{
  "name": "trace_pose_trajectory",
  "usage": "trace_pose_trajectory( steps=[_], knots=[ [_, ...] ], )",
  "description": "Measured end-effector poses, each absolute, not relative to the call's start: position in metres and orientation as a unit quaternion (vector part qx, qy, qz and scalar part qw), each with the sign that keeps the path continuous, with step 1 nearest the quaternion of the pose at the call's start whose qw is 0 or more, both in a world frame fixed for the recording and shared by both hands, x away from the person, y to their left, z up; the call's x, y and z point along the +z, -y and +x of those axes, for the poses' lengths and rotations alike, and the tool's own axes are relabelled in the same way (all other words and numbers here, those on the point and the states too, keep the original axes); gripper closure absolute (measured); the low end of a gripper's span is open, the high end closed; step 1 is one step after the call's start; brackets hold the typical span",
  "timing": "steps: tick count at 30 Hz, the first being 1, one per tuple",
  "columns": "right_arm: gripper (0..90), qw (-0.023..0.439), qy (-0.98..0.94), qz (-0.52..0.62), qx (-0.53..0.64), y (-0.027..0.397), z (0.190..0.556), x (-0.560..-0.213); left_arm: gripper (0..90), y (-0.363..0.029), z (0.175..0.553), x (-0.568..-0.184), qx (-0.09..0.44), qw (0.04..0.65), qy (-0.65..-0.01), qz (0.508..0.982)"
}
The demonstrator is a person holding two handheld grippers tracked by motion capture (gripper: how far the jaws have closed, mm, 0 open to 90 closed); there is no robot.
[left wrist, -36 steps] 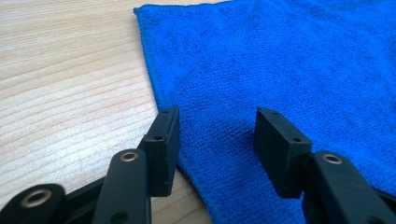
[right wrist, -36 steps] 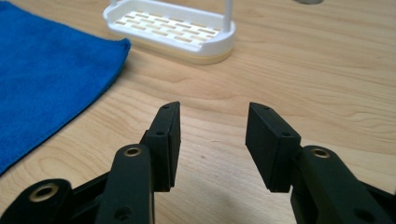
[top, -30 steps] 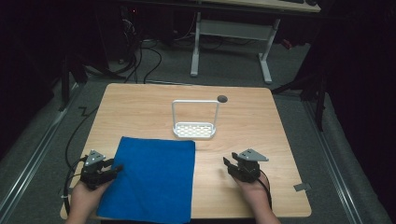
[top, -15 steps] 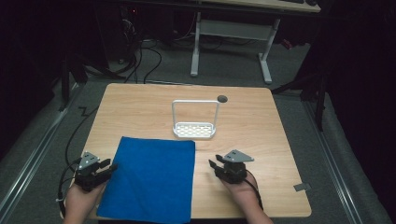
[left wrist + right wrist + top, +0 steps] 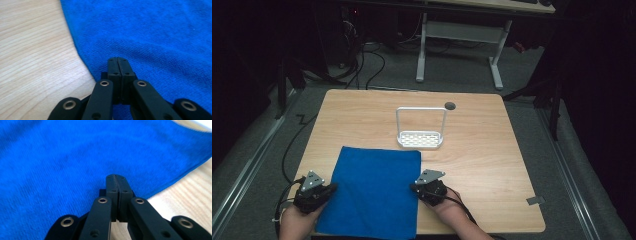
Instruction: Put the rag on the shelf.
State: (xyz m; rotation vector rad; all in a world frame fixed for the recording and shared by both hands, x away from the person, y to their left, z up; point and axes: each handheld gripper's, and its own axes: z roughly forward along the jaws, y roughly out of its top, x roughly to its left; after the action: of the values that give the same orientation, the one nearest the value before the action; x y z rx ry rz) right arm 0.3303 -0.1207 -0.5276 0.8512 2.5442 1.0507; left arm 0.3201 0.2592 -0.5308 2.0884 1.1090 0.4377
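Observation:
A blue cloth (image 5: 374, 192) lies flat on the near half of the wooden table (image 5: 492, 150). At its left edge sits my left gripper (image 5: 330, 189), jaws pressed together, pointing right. In the left gripper view the shut tips (image 5: 117, 60) rest just over the blue cloth (image 5: 155, 37) near its curved border, with nothing between them. My right gripper (image 5: 414, 188) is at the cloth's right edge, pointing left. Its shut tips (image 5: 117, 177) lie over the blue cloth (image 5: 62, 157), also holding nothing.
A white wire rack (image 5: 421, 132) with a perforated base stands upright beyond the cloth, mid-table. A round hole (image 5: 450, 105) is in the tabletop behind it. A grey scrap (image 5: 535, 200) lies near the right front corner. Desk legs and cables are on the floor beyond.
My right gripper has moved left across bare table to the cloth's right edge. The left gripper has shifted slightly toward the near edge, staying at the cloth's left border.

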Motion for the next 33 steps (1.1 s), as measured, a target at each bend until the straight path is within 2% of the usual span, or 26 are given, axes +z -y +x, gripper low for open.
trace_pose_trajectory(
  steps=[9,16,27,29,33],
  knots=[
    [90.0,0.147,-0.871,0.308,0.352,0.138,0.325,-0.527,89.2,-0.242,0.321,-0.530,0.145,0.369,-0.395,0.829],
    [90.0,0.160,-0.858,0.353,0.336,0.180,0.316,-0.524,88.9,-0.196,0.321,-0.526,0.111,0.361,-0.326,0.867],
    [90.0,0.185,-0.834,0.410,0.320,0.241,0.299,-0.523,87.2,-0.146,0.314,-0.526,0.082,0.375,-0.251,0.889],
    [90.0,0.173,-0.823,0.427,0.333,0.250,0.296,-0.524,87.1,-0.143,0.312,-0.526,0.089,0.371,-0.244,0.892],
    [90.0,0.180,-0.826,0.421,0.329,0.247,0.297,-0.524,86.9,-0.146,0.312,-0.526,0.083,0.374,-0.247,0.890]
  ],
)
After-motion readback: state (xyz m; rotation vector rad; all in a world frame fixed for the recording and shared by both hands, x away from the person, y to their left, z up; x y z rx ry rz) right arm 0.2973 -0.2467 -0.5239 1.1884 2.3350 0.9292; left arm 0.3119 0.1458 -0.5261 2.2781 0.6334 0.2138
